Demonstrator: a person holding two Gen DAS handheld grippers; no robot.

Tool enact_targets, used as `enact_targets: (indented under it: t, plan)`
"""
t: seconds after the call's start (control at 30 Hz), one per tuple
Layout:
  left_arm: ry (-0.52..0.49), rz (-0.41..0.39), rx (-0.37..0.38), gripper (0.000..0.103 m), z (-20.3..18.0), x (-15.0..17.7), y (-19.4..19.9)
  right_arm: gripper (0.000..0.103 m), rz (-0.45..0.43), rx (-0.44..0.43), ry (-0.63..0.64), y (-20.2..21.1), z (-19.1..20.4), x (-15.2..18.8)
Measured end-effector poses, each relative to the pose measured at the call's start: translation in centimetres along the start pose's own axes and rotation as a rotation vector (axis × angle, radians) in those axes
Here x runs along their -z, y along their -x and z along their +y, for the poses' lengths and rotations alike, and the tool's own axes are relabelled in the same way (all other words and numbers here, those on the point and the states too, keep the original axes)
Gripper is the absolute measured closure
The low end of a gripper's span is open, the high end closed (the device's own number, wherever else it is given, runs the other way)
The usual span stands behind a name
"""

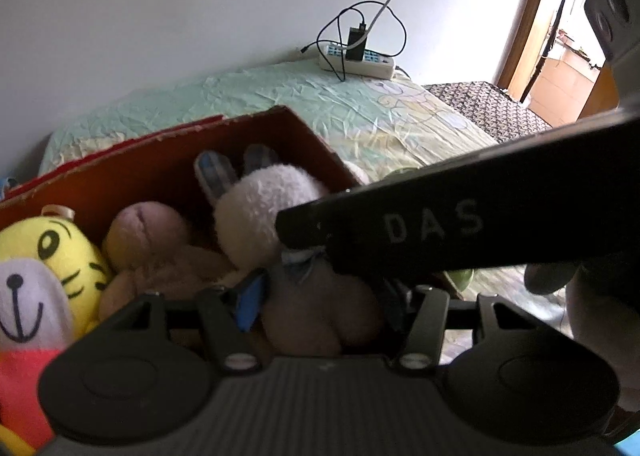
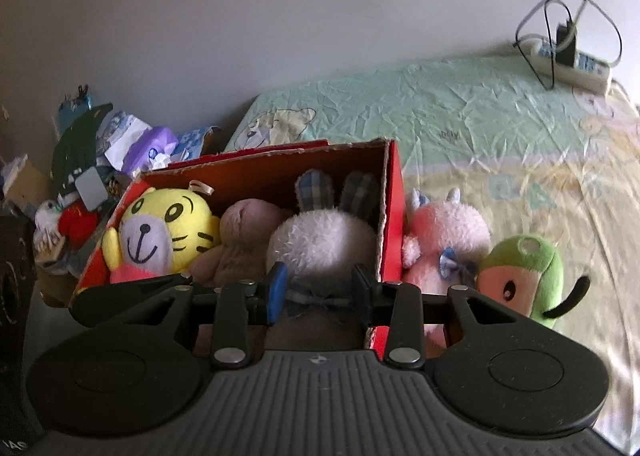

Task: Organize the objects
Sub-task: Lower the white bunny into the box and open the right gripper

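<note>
A red cardboard box (image 2: 394,216) stands on the bed and holds a yellow tiger plush (image 2: 160,232), a tan plush (image 2: 240,240) and a white rabbit plush (image 2: 324,244) with plaid ears. My right gripper (image 2: 320,296) is shut on the rabbit at its bow, inside the box. In the left wrist view the box (image 1: 132,172), tiger (image 1: 60,256) and rabbit (image 1: 260,204) show too. My left gripper (image 1: 324,292) sits around the rabbit's body; the right gripper's black body (image 1: 460,220) crosses in front. A pink plush (image 2: 444,240) and a green plush (image 2: 524,276) lie outside, right of the box.
A white power strip (image 2: 572,64) with cables lies at the bed's far right; it also shows in the left wrist view (image 1: 356,60). A clutter pile (image 2: 100,160) of packets and bags sits left of the box. A patterned seat (image 1: 488,108) and doorway are far right.
</note>
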State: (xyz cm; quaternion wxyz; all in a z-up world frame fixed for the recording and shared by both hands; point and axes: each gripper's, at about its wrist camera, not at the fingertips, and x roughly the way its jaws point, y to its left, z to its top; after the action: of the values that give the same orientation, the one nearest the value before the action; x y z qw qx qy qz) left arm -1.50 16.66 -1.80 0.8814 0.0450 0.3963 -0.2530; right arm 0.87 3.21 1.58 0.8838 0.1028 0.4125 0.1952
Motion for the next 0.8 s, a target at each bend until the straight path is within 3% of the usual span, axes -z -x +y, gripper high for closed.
enact_targets:
  t: [0.33, 0.8]
  plan:
    - [0.003, 0.014, -0.011, 0.043, 0.4, -0.1, 0.0, 0.077, -0.061, -0.012, -0.032, 0.2, -0.7, 0.7]
    - [0.047, 0.049, -0.148, 0.037, 0.9, 0.0, 0.6, 0.077, -0.087, -0.012, -0.009, 0.2, -0.6, 1.0]
